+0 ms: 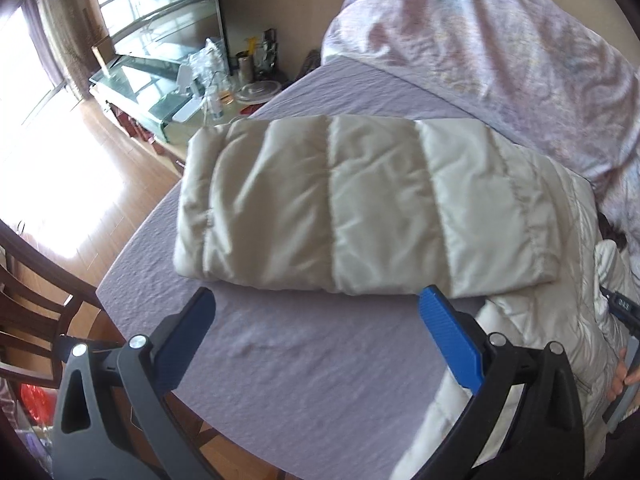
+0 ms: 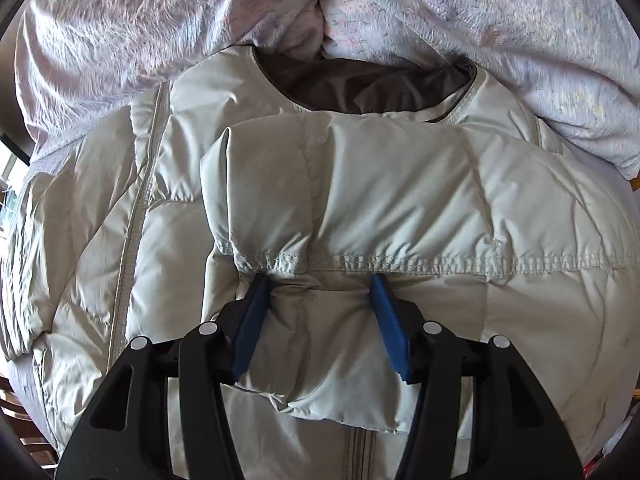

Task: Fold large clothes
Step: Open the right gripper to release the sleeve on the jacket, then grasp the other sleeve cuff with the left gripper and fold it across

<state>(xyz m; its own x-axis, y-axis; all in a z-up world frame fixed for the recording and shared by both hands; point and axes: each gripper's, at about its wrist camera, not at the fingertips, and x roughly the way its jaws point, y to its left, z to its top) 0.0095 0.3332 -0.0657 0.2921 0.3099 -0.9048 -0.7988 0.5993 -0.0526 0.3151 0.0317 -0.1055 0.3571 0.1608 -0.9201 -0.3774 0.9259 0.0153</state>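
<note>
A pale grey puffer jacket (image 2: 168, 208) lies front-up on a lilac sheet (image 1: 304, 368), collar toward a crumpled duvet. Its sleeve (image 1: 320, 204) stretches flat across the sheet in the left wrist view. My left gripper (image 1: 320, 312) is open and empty, just short of the sleeve's near edge. My right gripper (image 2: 320, 292) is closed on the other sleeve (image 2: 332, 208), which lies folded over the jacket's chest; padded fabric bulges between its blue fingers (image 2: 386, 320), near the cuff seam.
A crumpled pink-white duvet (image 1: 500, 48) lies behind the jacket. A glass table (image 1: 168, 92) with bottles and containers stands past the bed's far edge. A dark wooden chair (image 1: 36, 308) stands at the left over a wood floor.
</note>
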